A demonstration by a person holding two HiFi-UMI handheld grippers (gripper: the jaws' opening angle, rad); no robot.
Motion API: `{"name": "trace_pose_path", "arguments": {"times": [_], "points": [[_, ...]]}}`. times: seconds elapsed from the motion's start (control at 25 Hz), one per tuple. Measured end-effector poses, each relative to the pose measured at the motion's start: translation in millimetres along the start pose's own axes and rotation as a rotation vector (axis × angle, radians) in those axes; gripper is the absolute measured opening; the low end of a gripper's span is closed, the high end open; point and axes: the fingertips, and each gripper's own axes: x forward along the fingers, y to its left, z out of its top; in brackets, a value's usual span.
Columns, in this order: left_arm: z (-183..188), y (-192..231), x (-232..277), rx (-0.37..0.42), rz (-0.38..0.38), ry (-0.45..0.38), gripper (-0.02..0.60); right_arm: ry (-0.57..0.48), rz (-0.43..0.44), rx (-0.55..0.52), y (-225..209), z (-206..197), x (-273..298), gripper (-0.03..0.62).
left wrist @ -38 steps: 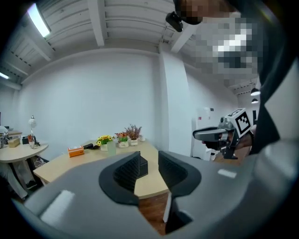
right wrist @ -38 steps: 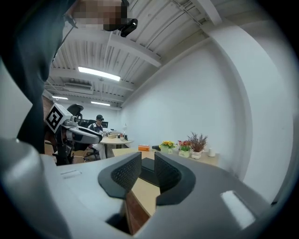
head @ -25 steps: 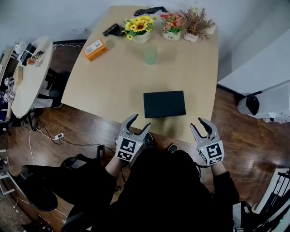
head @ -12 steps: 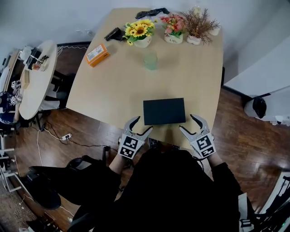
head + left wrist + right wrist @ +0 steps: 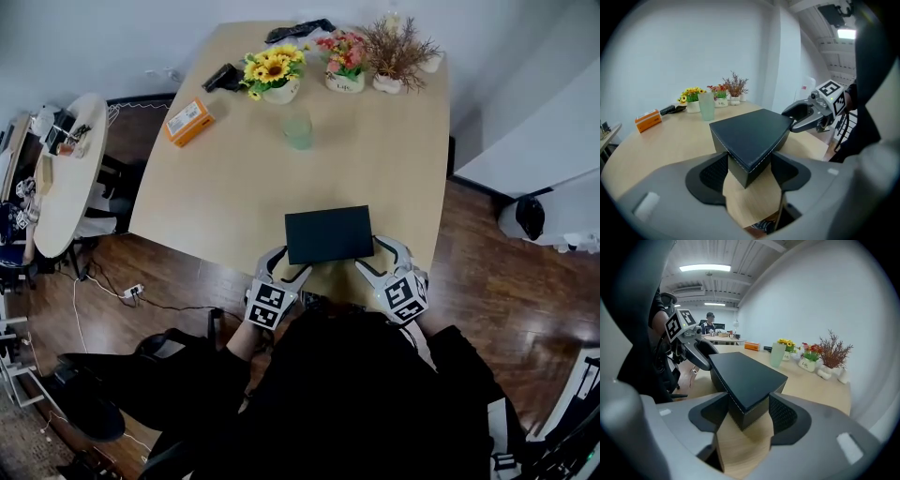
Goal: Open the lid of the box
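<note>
Box (image 5: 328,234): black, flat and shut, lying on the bench (image 5: 234,169) close to its near edge, straight ahead of me.
Long axis: it runs side to side across me, along the near bench edge, so one long side faces me.
Left tool (image 5: 287,264): at the near left corner. Its jaws stand wide and have just been closing a little. The corner sits between them, and the pads do not seem to press on it.
Right tool (image 5: 373,258): at the near right corner, mirrored. Its jaws are also wide and have just been easing inward. That corner sits between them, and I see no grip on it.
Nearer hand: neither, since each tool has its own corner and the Box lies between and just ahead of both.
Lid: the top face, with pale stitching along its edge. I cannot tell which side carries the hinge.
Coming move: I judge the lift should start at the near long side, with both tools working evenly.
</note>
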Motion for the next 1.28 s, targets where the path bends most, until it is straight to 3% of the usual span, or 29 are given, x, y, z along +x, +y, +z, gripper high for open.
{"name": "trace_pose_path", "arguments": {"times": [0.68,0.88,0.96,1.08,1.2,1.28], "points": [[-1.9,-0.4,0.7,-0.010,-0.009,-0.003,0.261,-0.006,0.149,0.327,-0.3,-1.8,-1.6,0.242],[-1.8,0.9,2.1,-0.013,-0.016,-0.005,0.261,-0.056,0.234,0.538,-4.1,5.9,-4.5,0.255],[-2.2,0.3,1.8,-0.007,-0.019,0.004,0.261,-0.053,0.233,0.529,-4.0,5.7,-5.2,0.255],[2.7,0.9,-4.7,0.077,-0.007,0.045,0.252,-0.047,0.241,0.534,-4.0,5.0,-6.7,0.256],[21.6,2.6,-21.3,0.205,0.058,0.018,0.250,-0.045,0.253,0.560,-3.9,6.3,-6.8,0.255],[28.8,-0.2,-26.1,0.315,0.095,0.007,0.209,-0.049,0.261,0.585,-4.1,6.0,-7.7,0.256]]}}
